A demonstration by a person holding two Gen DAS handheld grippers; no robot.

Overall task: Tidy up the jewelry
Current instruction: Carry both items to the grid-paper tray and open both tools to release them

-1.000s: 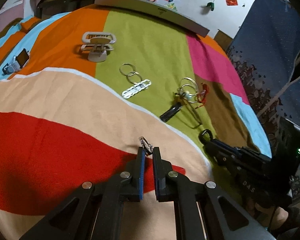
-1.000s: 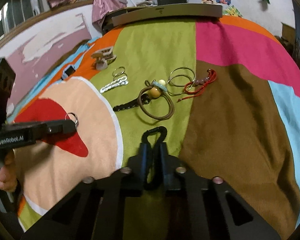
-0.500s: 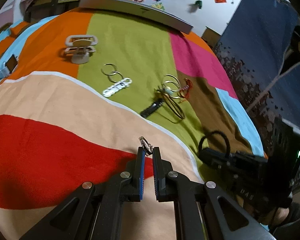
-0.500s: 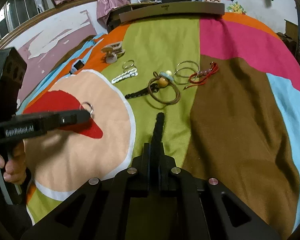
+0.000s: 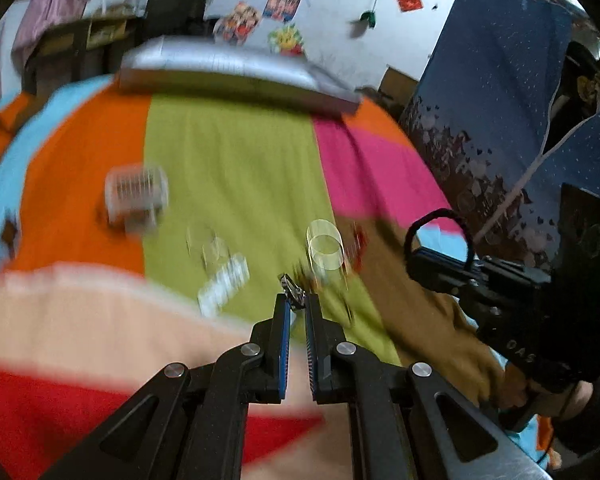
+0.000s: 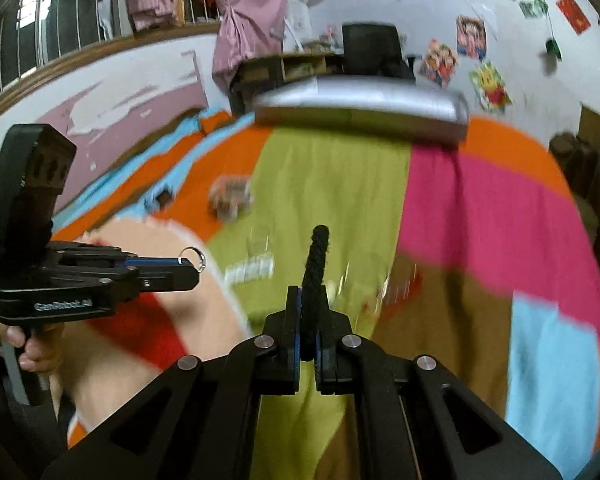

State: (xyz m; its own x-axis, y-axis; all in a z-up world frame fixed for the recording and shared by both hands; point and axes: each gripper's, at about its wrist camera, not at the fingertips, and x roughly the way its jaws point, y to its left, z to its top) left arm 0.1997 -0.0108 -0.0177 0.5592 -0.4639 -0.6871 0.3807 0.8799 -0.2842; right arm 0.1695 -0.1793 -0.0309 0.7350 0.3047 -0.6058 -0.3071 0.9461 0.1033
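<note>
Left gripper (image 5: 298,308) clamped on small metal ring (image 6: 196,258), raised above multicoloured bedspread (image 5: 236,168). Right gripper (image 6: 307,320) clamped on black hair tie (image 6: 317,260), loop standing upright between jaws. Remaining jewelry (image 5: 324,244) blurred, lying on green and brown patches.

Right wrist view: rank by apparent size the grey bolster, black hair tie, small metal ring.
1. Grey bolster, by far the widest, though farthest away.
2. Black hair tie in the right tool; looks bigger from nearness.
3. Small metal ring at the left tool tip.
</note>
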